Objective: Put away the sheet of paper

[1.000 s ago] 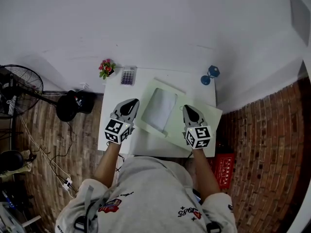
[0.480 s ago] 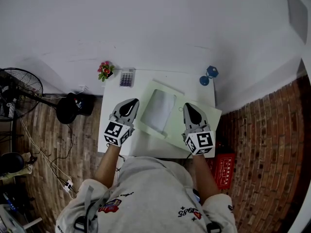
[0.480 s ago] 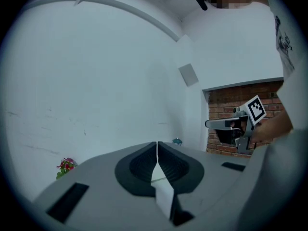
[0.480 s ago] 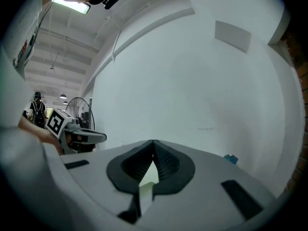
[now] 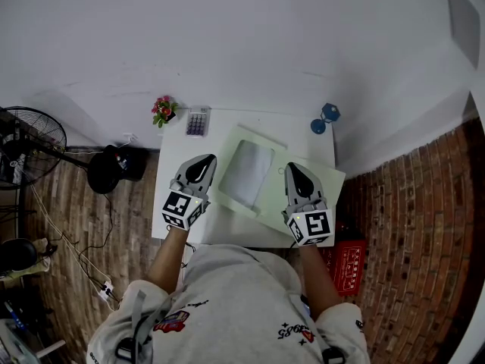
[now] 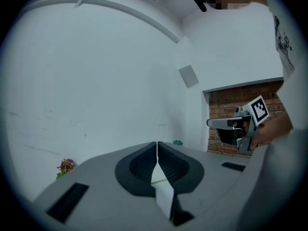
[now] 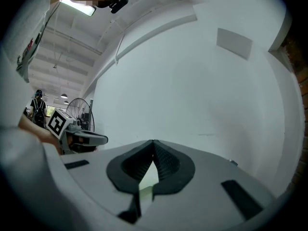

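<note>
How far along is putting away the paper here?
Done: the white sheet of paper lies on the pale green folder on the white table. In hand: nothing; the left gripper and right gripper are both shut and empty, hovering either side of the sheet. Left: seemingly the whole putting away; the sheet lies uncovered.

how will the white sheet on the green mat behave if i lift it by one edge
Likely floppy: the white sheet looks thin and seems to curl slightly off the green mat, so it would probably droop from a one-edge grip. It is probably very light too, so a push may buckle it or make it slide rather than move it cleanly.
</note>
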